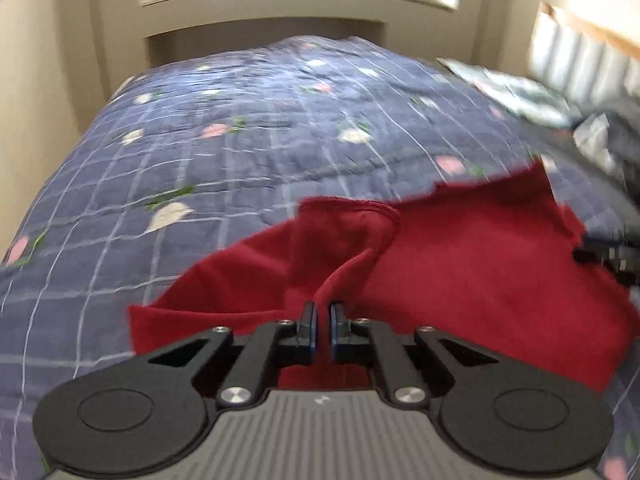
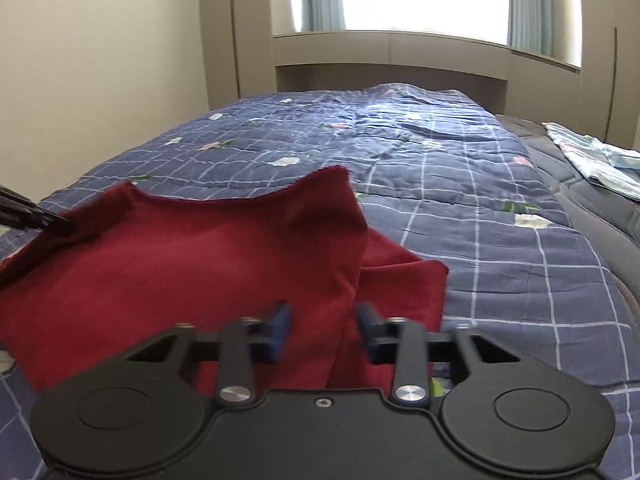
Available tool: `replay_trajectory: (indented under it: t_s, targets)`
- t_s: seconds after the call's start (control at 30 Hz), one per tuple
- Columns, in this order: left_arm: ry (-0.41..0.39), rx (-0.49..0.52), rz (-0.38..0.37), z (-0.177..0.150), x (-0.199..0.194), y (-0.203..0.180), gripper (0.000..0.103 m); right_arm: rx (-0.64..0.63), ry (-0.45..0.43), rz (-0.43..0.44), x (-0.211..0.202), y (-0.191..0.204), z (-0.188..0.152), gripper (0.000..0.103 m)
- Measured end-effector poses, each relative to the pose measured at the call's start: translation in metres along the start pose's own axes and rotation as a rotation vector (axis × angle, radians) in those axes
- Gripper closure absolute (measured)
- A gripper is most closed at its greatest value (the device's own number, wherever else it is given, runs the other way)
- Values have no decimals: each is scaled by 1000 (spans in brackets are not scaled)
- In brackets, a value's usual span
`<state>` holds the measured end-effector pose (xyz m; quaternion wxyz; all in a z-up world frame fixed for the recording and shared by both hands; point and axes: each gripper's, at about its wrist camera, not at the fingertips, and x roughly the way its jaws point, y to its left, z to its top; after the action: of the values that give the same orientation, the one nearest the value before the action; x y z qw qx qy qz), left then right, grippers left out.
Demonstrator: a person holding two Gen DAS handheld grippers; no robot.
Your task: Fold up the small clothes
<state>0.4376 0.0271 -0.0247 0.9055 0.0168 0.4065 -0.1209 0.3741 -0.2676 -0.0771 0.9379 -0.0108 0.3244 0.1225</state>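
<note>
The left gripper [image 1: 323,312] has its jaws drawn nearly together, pinching a raised fold of the red garment [image 1: 460,276], which lies rumpled on the blue checked floral quilt [image 1: 224,136] covering the bed. The right gripper [image 2: 323,316] hangs with its jaws spread wide above the garment's near edge, a ridge of red cloth running between its fingers without being clamped. Farther right, a pale folded cloth [image 2: 596,160] sits near the bed's edge.

Blurred by motion: quilt [image 1: 248,128] pattern and dark heap [image 1: 612,144] at right edge. Cut off at right: folded floral cloth [image 2: 596,160].
</note>
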Motion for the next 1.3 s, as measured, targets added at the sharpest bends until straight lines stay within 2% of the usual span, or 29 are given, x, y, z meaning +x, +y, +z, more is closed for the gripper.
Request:
replay_trajectory:
  t_s: [0.03, 0.13, 0.23, 0.4, 0.47, 0.5, 0.57, 0.63, 0.73, 0.83, 0.93, 1.03, 1.13, 1.2, 1.23, 1.27, 1.3]
  targets:
    - [-12, -61, -1, 0, -3, 9, 97, -2, 1, -7, 2, 1, -1, 86]
    - [-40, -235, 10, -4, -8, 42, 97, -3, -2, -13, 5, 2, -3, 86]
    - [-43, -358, 40, -13, -5, 74, 97, -11, -2, -20, 7, 3, -4, 86]
    - [-45, -398, 128, -28, -2, 107, 97, -42, -3, -31, 7, 3, -3, 82]
    - [-48, -443, 115, -34, -7, 114, 94, -45, -10, -33, 6, 2, -2, 70]
    - [-57, -454, 101, -37, -11, 114, 86, -47, -12, -37, 7, 1, 0, 66]
    - [-79, -448, 66, -40, -18, 111, 49, -50, -16, -51, 10, 0, 3, 49]
    - [-120, -415, 41, -45, -28, 101, 33, -39, -20, -68, 16, -3, 7, 41]
    - [-148, -370, -16, -52, -42, 84, 27, -9, -7, -76, 19, -6, 7, 33]
    - [-145, -382, -46, -73, -55, 69, 19, 17, 4, -60, 7, -9, -1, 27]
    - [-126, -407, -70, -98, -68, 59, 19, 88, 3, -9, -21, -13, -14, 23]
    - [-138, -373, -58, -118, -87, 46, 19, 140, -19, 58, -55, -11, -28, 24]
    - [-161, -342, -45, -130, -99, 37, 22, 135, -21, 102, -72, -2, -37, 27]
    - [-139, -305, -22, -131, -97, 31, 39, 99, 3, 107, -73, 7, -40, 31]
    - [-121, -286, -10, -130, -94, 28, 64, 85, 19, 112, -72, 10, -42, 40]
    - [-101, -268, -4, -129, -91, 26, 88, 79, 31, 116, -71, 13, -41, 55]
    - [-87, -258, -10, -127, -88, 25, 90, 78, 38, 117, -69, 14, -41, 63]
